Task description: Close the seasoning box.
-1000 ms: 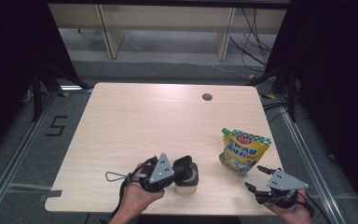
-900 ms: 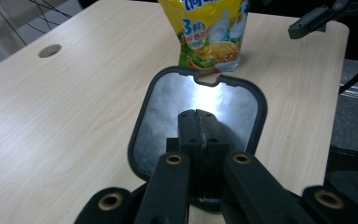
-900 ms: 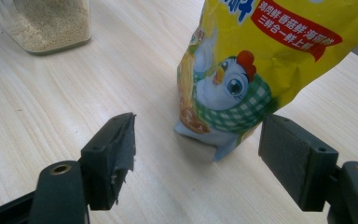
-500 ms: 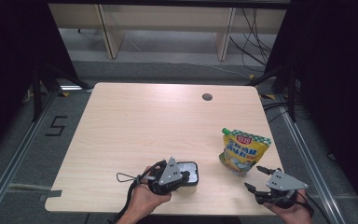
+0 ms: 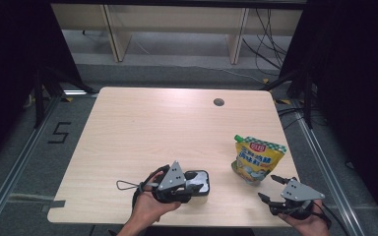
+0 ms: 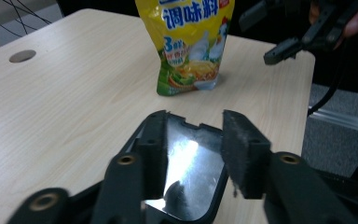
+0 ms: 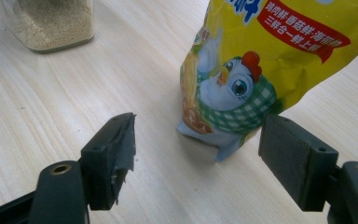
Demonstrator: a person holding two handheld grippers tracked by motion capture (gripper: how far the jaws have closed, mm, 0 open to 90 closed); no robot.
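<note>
Since the earlier frame my left gripper [image 5: 197,183] has rolled the lidded jar [image 5: 200,181] over at about 6 o'clock on the desk [image 5: 142,128], and its jaws have just been opening, the shiny black lid [image 6: 191,172] between them with one pad clear. My right gripper [image 5: 270,189] waits with jaws apart and empty, facing the yellow seasoning pouch [image 5: 256,160] at 4 o'clock. I judge the risk is the jar slipping free or rolling, since the hold looks loosened.
</note>
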